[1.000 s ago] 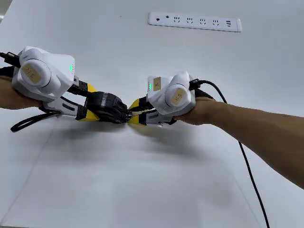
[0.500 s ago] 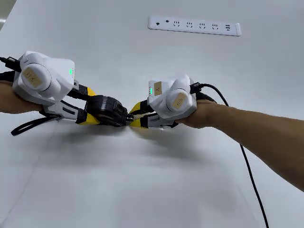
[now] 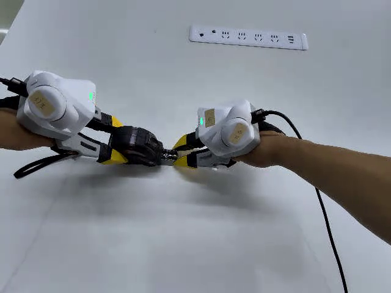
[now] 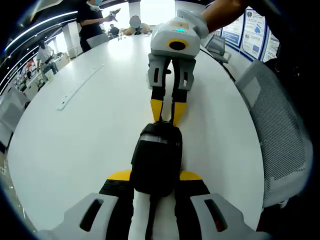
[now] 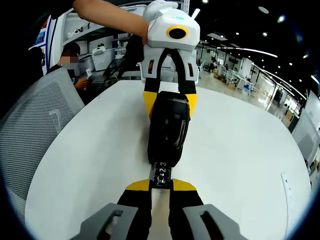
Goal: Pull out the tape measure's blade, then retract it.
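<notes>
Over the white surface (image 3: 183, 238), the left claw (image 4: 155, 176) clamps the black tape measure (image 4: 157, 155) while the right claw (image 5: 161, 187) pinches its barely drawn blade (image 5: 161, 174), whose thin tip could slip free and snap back.

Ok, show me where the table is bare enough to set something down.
Crowded in the middle: the left gripper clamps the tape measure, the right gripper pinches its blade. Widest bare table lies on the near side of them, bordered right by the cable. Another patch runs between them and the power strip.
</notes>
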### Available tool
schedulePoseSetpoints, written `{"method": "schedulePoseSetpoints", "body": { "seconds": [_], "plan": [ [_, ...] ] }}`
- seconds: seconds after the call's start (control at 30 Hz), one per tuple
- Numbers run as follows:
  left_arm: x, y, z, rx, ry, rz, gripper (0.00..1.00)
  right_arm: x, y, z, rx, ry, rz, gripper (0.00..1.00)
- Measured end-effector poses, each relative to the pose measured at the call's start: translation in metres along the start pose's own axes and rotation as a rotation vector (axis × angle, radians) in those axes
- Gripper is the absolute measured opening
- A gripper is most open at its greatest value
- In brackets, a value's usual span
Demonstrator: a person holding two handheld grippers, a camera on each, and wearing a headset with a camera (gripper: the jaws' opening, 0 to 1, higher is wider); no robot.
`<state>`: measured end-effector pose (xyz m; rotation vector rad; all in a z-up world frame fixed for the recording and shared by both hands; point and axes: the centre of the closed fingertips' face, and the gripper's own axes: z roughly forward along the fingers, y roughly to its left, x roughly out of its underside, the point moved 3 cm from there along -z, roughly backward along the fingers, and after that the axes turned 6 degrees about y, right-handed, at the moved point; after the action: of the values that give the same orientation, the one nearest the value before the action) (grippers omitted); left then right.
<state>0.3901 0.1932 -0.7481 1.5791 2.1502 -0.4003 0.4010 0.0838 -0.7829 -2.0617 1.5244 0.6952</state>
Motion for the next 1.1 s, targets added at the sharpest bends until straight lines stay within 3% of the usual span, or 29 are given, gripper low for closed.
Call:
{"method": "schedulePoseSetpoints", "body": {
  "seconds": [1.1],
  "plan": [
    [-0.001, 0.0, 0.001, -0.002, 0.018, -0.015, 0.25, 0.033, 0.004, -0.031, 0.016, 0.052, 0.002, 0.08]
  ]
}}
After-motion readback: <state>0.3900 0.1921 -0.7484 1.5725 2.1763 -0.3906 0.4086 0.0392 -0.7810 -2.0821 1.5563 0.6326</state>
